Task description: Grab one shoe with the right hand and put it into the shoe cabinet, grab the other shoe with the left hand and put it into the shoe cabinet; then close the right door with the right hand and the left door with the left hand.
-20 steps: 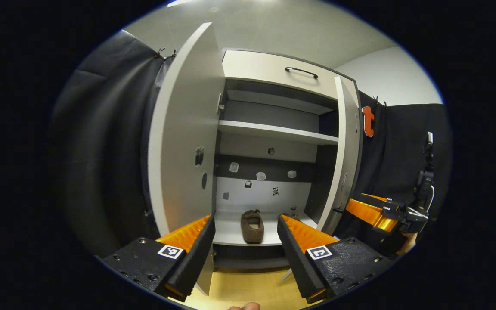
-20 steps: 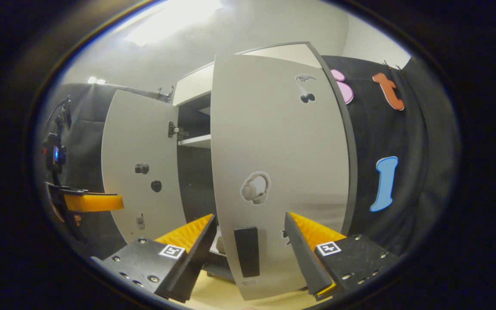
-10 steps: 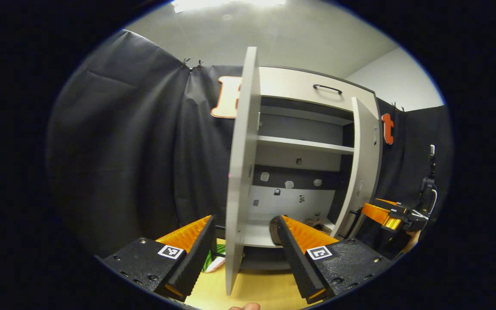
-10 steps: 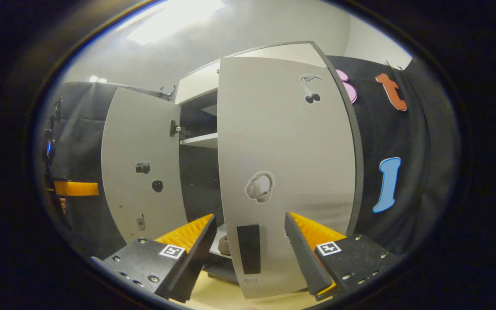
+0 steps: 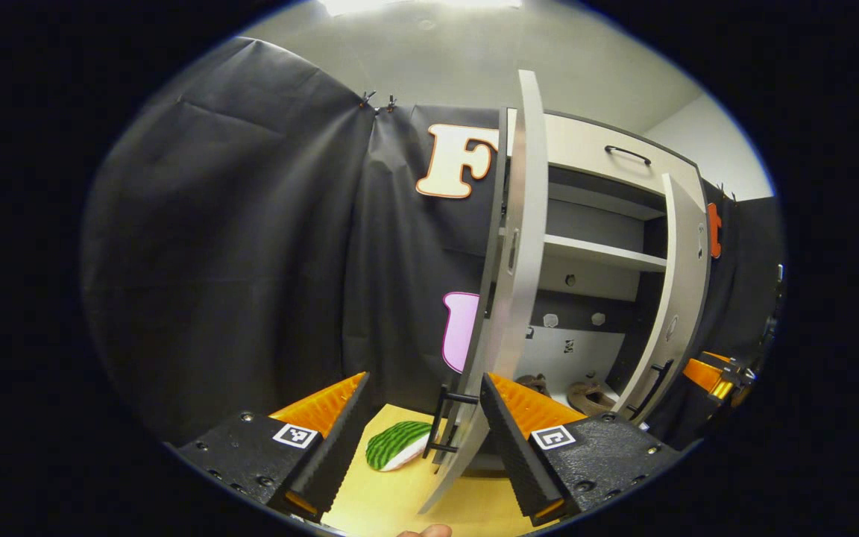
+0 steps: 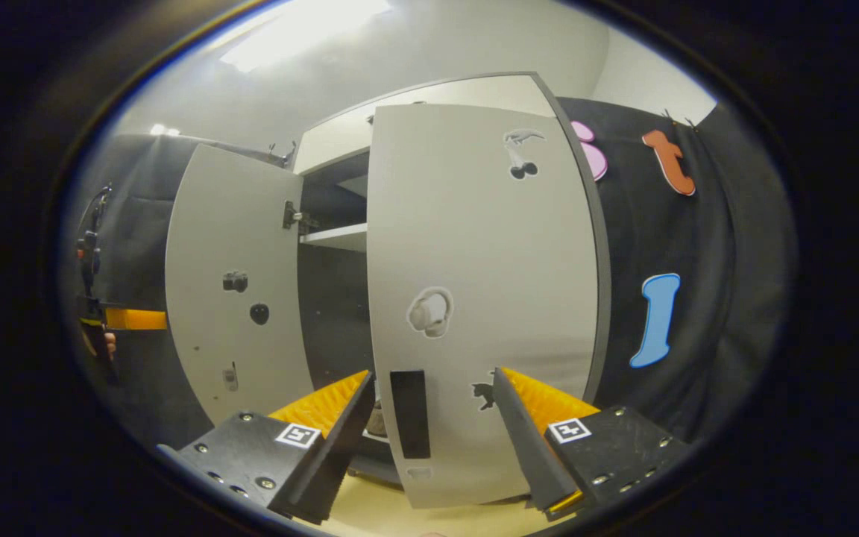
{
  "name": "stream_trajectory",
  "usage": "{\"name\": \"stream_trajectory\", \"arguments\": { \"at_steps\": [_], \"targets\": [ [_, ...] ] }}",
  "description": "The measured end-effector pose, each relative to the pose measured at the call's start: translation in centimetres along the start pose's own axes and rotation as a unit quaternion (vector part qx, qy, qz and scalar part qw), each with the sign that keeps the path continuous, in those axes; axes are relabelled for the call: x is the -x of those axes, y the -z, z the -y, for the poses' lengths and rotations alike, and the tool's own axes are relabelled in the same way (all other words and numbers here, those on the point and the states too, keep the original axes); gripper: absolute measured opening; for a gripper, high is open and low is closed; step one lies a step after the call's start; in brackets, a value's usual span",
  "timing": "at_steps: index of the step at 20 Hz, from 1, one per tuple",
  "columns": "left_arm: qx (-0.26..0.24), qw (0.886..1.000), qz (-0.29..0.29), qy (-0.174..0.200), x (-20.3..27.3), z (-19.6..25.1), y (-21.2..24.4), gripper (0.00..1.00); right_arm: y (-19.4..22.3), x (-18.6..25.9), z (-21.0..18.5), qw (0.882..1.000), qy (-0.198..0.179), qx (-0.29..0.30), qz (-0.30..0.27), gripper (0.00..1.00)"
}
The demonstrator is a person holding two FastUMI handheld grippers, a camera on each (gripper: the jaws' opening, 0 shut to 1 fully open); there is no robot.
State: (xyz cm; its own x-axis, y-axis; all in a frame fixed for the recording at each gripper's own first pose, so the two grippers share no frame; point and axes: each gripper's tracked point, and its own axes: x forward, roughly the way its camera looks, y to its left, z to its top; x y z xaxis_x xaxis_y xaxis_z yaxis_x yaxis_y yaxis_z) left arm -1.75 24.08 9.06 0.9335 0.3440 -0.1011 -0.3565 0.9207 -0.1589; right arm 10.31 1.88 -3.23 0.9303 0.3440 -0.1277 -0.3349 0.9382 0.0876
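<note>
Inside, both shoes (image 5: 590, 397) (toes left) lie crosswise.

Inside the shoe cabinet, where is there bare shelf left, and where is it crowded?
The middle shelf looks bare along the length seen between the two open doors. The bottom shelf is crowded: both shoes, one and the other, sit side by side. Outside, bare wooden floor lies between the watermelon slice and the left gripper, whose jaws stand open.
</note>
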Motion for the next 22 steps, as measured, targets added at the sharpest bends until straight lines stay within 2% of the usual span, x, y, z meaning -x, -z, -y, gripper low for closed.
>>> {"name": "stream_trajectory", "arguments": {
  "at_steps": [11, 12, 15, 16, 18, 19, 20, 22],
  "targets": [
    [-0.006, 1.000, -0.018, 0.008, -1.8, -0.4, 0.9, 0.89, 1.0, 0.1, 0.6, 1.000, 0.014, -0.018, -0.006, 0.95],
    [-0.009, 1.000, -0.019, 0.008, -1.8, -0.1, 1.0, 0.89, 1.1, 0.1, 0.7, 1.000, 0.015, -0.019, -0.007, 0.92],
    [-0.019, 1.000, -0.017, 0.014, -1.7, 0.4, 1.0, 0.89, 1.1, 0.2, 0.7, 1.000, 0.019, -0.018, -0.005, 0.99],
    [-0.021, 0.999, -0.017, 0.018, -1.6, 0.5, 0.9, 0.89, 1.0, 0.3, 0.7, 1.000, 0.021, -0.018, -0.004, 0.95],
    [-0.016, 0.999, -0.019, 0.033, -1.6, 1.1, 0.9, 0.89, 1.0, 0.3, 0.7, 1.000, 0.023, -0.020, -0.003, 0.92],
    [-0.008, 0.999, -0.022, 0.045, -1.5, 1.7, 1.1, 0.89, 1.1, 0.3, 0.7, 1.000, 0.023, -0.020, -0.002, 0.92],
    [0.001, 0.998, -0.025, 0.059, -1.4, 2.6, 1.4, 0.84, 0.9, 0.2, 0.7, 1.000, 0.023, -0.021, -0.002, 0.95],
    [0.015, 0.995, -0.032, 0.091, -1.3, 5.0, 2.0, 0.84, 0.8, 0.1, 0.8, 1.000, 0.024, -0.020, -0.002, 0.95]
  ]
}}
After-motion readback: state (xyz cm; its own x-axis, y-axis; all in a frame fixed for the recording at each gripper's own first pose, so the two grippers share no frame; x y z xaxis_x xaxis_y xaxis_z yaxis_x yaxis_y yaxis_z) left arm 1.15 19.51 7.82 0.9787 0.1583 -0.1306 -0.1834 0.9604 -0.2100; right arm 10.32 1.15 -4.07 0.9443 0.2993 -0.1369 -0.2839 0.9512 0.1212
